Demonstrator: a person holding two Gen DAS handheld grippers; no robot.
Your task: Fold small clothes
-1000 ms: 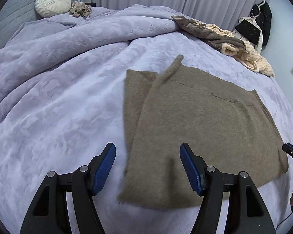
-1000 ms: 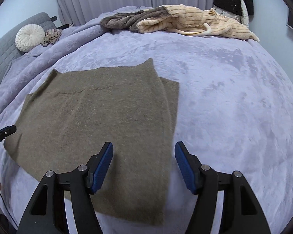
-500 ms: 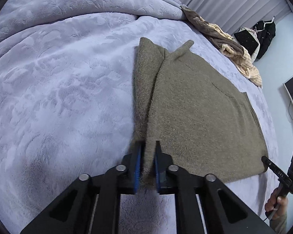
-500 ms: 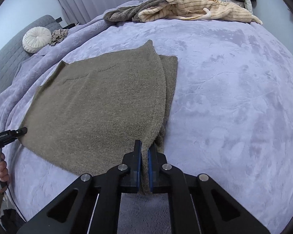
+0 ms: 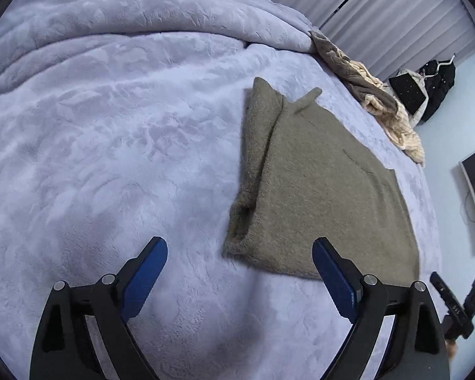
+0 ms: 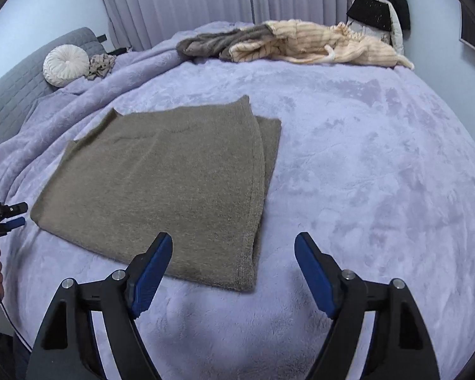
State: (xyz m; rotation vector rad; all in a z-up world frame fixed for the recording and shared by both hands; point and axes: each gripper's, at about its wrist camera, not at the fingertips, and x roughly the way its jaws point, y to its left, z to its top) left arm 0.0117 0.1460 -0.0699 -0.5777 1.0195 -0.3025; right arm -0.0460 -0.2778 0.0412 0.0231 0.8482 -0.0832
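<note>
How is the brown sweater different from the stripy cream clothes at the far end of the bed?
The brown sweater lies flat and spread out, with one side folded over; the stripy cream clothes are bunched in a heap. The sweater is plain brown, but the cream clothes have thin dark lines. The sweater lies alone near both open claws; the cream clothes touch a grey garment. Both rest on the purple blanket.

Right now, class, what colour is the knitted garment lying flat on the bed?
Olive-brown, plain with no pattern: the knitted garment, seen best in the right wrist view.
</note>
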